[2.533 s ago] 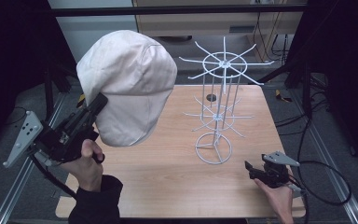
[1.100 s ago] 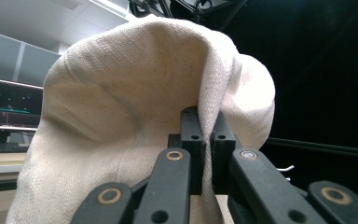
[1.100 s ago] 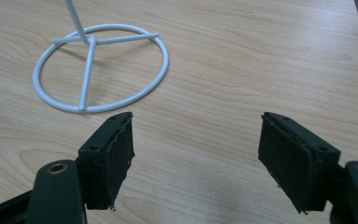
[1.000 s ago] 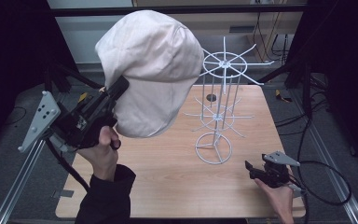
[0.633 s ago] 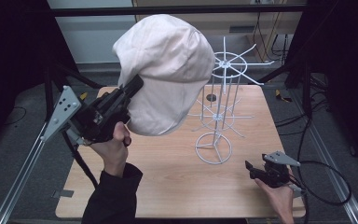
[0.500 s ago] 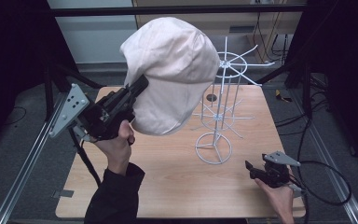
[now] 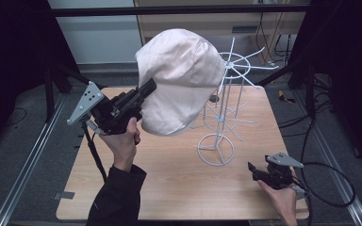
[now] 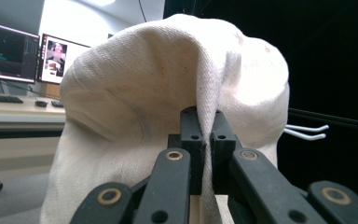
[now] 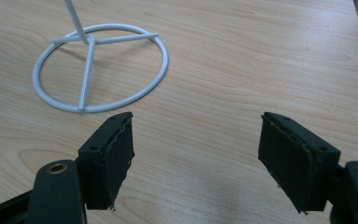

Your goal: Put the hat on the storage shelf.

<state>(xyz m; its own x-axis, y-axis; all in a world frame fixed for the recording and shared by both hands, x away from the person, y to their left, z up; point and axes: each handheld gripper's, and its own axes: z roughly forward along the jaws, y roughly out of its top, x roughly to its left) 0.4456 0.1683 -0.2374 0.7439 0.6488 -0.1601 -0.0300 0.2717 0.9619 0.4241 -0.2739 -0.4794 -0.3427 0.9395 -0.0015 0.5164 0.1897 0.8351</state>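
Fingers of left gripper (image 8: 204, 140): clamped on fabric fold of cream cap (image 7: 181, 80), held aloft beside white wire rack (image 7: 226, 94). Right gripper (image 9: 196, 158): fingers apart, low over table (image 7: 179, 179) near rack base. Advice: lift crown above upper prongs, lower centred, avoid tipping stand.

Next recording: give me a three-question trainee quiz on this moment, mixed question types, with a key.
1. True or false: the left hand-held gripper is shut on the cream cap.
2. The right hand-held gripper is: A) open, B) clamping the rack.
3. What white thing stands on the table beside the cap?

Key: 1 true. 2 A: its jaws stand apart above bare wood. 3 the wire rack.
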